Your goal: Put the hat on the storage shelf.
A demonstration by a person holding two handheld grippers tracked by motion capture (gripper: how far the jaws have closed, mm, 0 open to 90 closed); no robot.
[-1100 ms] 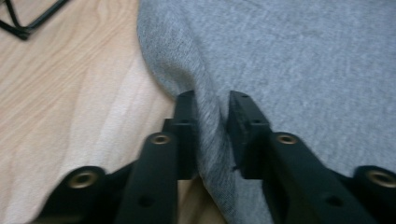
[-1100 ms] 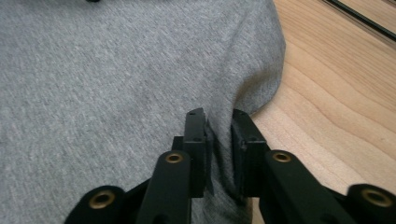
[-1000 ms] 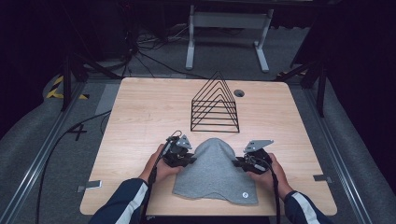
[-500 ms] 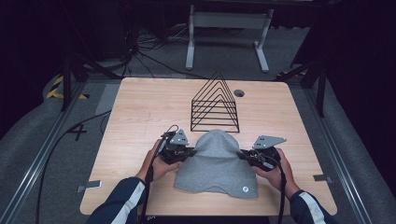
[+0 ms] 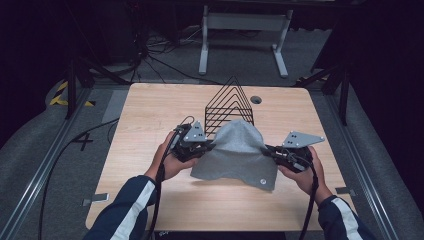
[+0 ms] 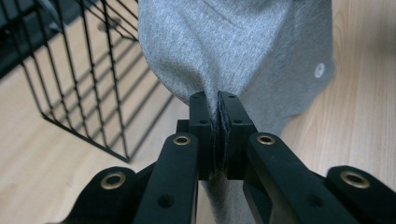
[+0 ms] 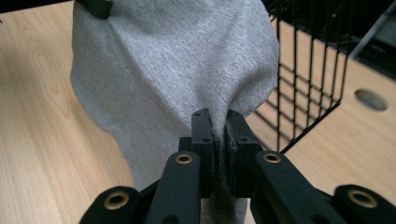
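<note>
In the high view, a grey cloth [image 5: 235, 155] hangs between two grippers over the middle of the tabletop [image 5: 150, 110], its top raised into a hump and its lower edge resting on the wood toward the near edge. The left gripper [image 5: 207, 146] grasps the cloth's left side and the right gripper [image 5: 269, 149] its right side, each held in a hand. A black wire rack [image 5: 230, 107] stands just behind the cloth, toward the far edge, with a round hole [image 5: 256, 99] in the tabletop beside it. In the left gripper view, the jaws are clenched on a pinch of cloth, rack to the left. In the right gripper view, the jaws likewise clamp the cloth, rack to the right.
</note>
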